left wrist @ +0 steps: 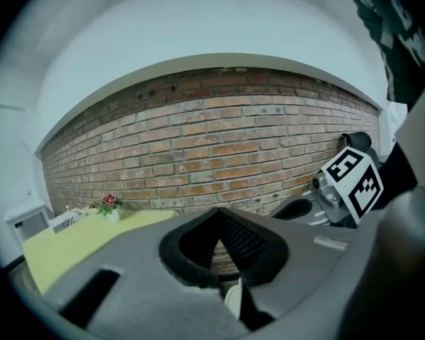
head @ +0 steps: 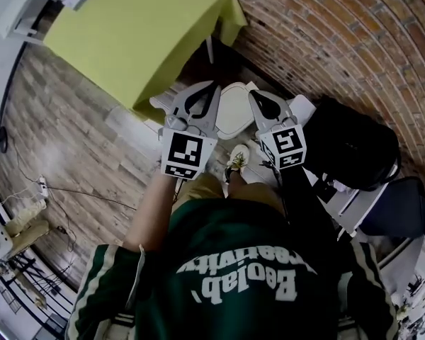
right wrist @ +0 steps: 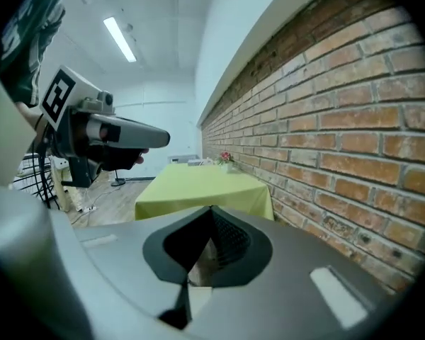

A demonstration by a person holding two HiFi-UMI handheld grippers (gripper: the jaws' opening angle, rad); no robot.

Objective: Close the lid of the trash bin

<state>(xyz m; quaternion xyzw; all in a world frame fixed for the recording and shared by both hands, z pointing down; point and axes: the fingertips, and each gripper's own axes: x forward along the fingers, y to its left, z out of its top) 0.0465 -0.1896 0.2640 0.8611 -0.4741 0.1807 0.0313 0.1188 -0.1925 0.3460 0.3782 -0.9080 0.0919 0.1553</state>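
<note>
The white trash bin (head: 233,112) stands on the floor by the brick wall, seen from above between my two grippers; its rounded lid faces up and looks lowered, though I cannot tell if it sits fully down. My left gripper (head: 212,88) hangs over the bin's left edge with its jaws together and nothing in them. At the bin's right edge my right gripper (head: 254,95) is also shut and empty. In the left gripper view the shut gripper (left wrist: 219,218) shows only a white sliver of the bin (left wrist: 232,299) below it. The right gripper view's gripper (right wrist: 211,212) is likewise shut.
A table with a yellow-green cloth (head: 142,34) stands just left of the bin, a small flower pot (left wrist: 110,204) on it. The brick wall (head: 340,41) runs behind. A black bag (head: 354,147) sits at the right. My shoe (head: 235,160) is close to the bin.
</note>
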